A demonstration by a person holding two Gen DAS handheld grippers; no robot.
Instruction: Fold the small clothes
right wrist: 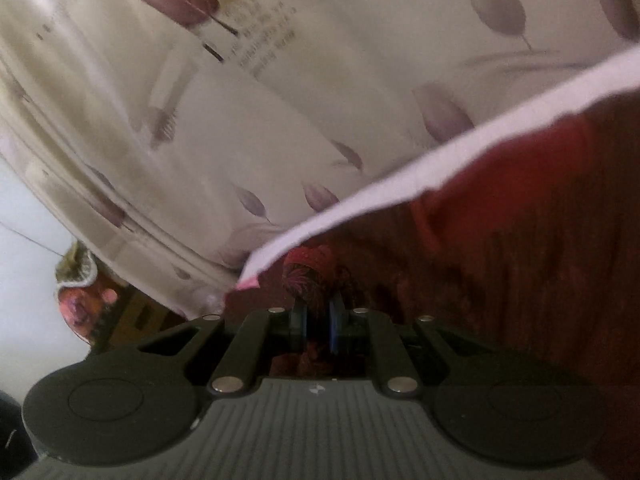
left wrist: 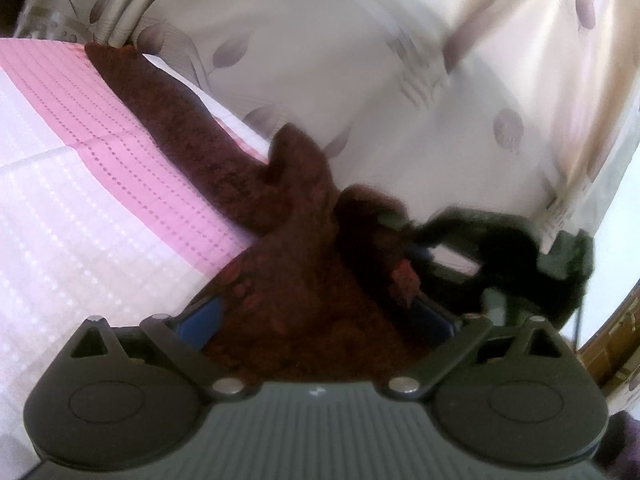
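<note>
A dark maroon knitted garment [left wrist: 224, 152] lies along the far edge of the pink and white cloth [left wrist: 80, 168] and bunches up towards me. In the left wrist view it fills the space between my left gripper's [left wrist: 316, 312] spread blue-padded fingers, which stand wide apart. The other gripper shows blurred at the right [left wrist: 500, 256], at the garment's end. In the right wrist view my right gripper [right wrist: 316, 312] is shut on a fold of the maroon garment [right wrist: 520, 260], which drapes to the right.
A white curtain with purple leaf print [left wrist: 360, 60] hangs behind the table edge. A metal bar [left wrist: 132, 4] rises at the upper left. The pink and white cloth's edge [right wrist: 400, 176] crosses the right wrist view. A patterned cushion [right wrist: 84, 300] sits low left.
</note>
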